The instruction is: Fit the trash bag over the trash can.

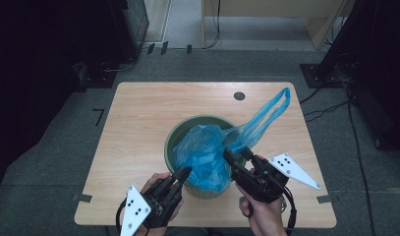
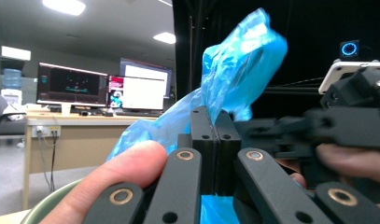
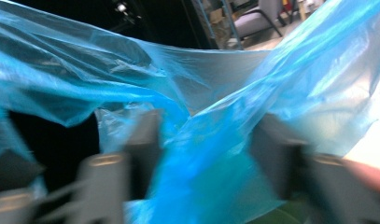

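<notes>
Bin [image 1: 174, 140]: green, mid-table.
Bag [image 1: 205, 150]: blue, bunched inside the bin, handles trailing over its far-right rim.
Left gripper [image 1: 182, 173]: jaws pinched together on film at the near rim.
Right gripper [image 1: 228, 155]: jaws apart, film between.
Advice: pull the edges outward evenly.

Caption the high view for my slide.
Two grippers work a blue bag into a green bin on a table.

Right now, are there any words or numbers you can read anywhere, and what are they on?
"7": a dark mark on the grey floor left of the table.
Monitors in the left gripper view: whatever they display is too small and blurred to read.
No writing shows on the blue bag, the bin or the grippers.
</notes>
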Available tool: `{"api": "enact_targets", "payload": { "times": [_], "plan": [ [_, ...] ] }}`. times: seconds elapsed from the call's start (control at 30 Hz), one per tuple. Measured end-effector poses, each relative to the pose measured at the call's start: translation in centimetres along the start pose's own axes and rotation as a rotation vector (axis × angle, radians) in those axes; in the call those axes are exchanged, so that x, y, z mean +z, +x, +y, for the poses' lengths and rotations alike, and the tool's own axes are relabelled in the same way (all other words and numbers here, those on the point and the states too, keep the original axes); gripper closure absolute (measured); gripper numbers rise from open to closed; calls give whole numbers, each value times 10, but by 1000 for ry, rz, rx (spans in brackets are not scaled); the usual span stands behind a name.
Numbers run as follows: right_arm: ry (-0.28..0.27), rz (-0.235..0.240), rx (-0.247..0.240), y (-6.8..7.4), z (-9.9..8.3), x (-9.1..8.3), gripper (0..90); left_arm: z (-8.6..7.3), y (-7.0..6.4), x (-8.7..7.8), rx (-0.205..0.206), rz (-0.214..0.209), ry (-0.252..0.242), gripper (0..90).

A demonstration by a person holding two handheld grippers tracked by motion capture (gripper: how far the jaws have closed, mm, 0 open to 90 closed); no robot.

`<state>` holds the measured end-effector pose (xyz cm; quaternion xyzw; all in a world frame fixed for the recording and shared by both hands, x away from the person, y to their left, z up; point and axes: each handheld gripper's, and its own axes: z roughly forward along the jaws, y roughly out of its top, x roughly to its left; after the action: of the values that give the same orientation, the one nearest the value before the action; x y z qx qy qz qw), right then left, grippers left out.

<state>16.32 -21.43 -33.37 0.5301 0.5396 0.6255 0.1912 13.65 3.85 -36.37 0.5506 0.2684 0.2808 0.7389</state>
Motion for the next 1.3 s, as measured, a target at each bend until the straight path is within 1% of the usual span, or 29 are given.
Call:
{"api": "enact_targets", "payload": {
  "times": [0.07, 0.1, 0.17, 0.23, 0.27, 0.3, 0.33, 0.37, 0.4, 0.47, 0.53, 0.7, 0.77, 0.8, 0.87, 0.9, 1.0, 1.1, 1.23, 1.3],
  "plan": [
    [-14, -12, -12, 1, -2, 2, 787, -2, 1, -3, -12, 15, 1, 894],
    [-35, -22, -28, 1, -3, 4, 840, -3, 2, -5, -23, 20, 4, 894],
    [-62, -30, -36, 1, -2, 5, 896, -6, 4, -9, -42, 35, 13, 894],
    [-97, -49, -69, 2, -2, 4, 900, -9, 6, -13, -67, 44, 23, 893],
    [-120, -55, -96, 3, -2, 3, 900, -10, 7, -15, -73, 49, 29, 893],
    [-126, -54, -107, 4, -1, 2, 900, -12, 8, -17, -85, 52, 34, 892],
    [-139, -56, -132, 5, -2, 0, 900, -14, 8, -20, -96, 53, 43, 890],
    [-148, -60, -147, 6, -2, -1, 900, -16, 8, -22, -107, 60, 48, 888],
    [-152, -56, -155, 7, -2, -3, 900, -18, 8, -24, -112, 69, 55, 885],
    [-153, -44, -161, 7, -1, -5, 885, -21, 8, -28, -133, 76, 67, 881],
    [-153, -37, -158, 6, -1, -6, 868, -24, 8, -32, -139, 83, 75, 880],
    [-168, -21, -144, 3, 1, -10, 840, -32, 4, -42, -154, 84, 99, 877],
    [-178, -9, -141, 3, 2, -12, 855, -36, 3, -44, -163, 81, 110, 875],
    [-180, -10, -144, 3, 2, -12, 884, -39, 2, -45, -168, 78, 117, 873],
    [-189, -10, -175, 6, 2, -13, 900, -44, -1, -46, -193, 73, 131, 870],
    [-194, -10, -195, 7, 2, -14, 900, -45, -2, -47, -195, 70, 137, 870],
    [-203, -3, -225, 10, 2, -16, 900, -53, -6, -51, -211, 64, 155, 866],
    [-215, 0, -241, 11, 2, -17, 900, -60, -9, -53, -218, 62, 175, 863],
    [-215, -11, -259, 10, 0, -16, 900, -72, -10, -54, -260, 60, 214, 862],
    [-216, -19, -265, 9, -1, -15, 900, -74, -8, -55, -282, 62, 220, 862]
  ]
}}
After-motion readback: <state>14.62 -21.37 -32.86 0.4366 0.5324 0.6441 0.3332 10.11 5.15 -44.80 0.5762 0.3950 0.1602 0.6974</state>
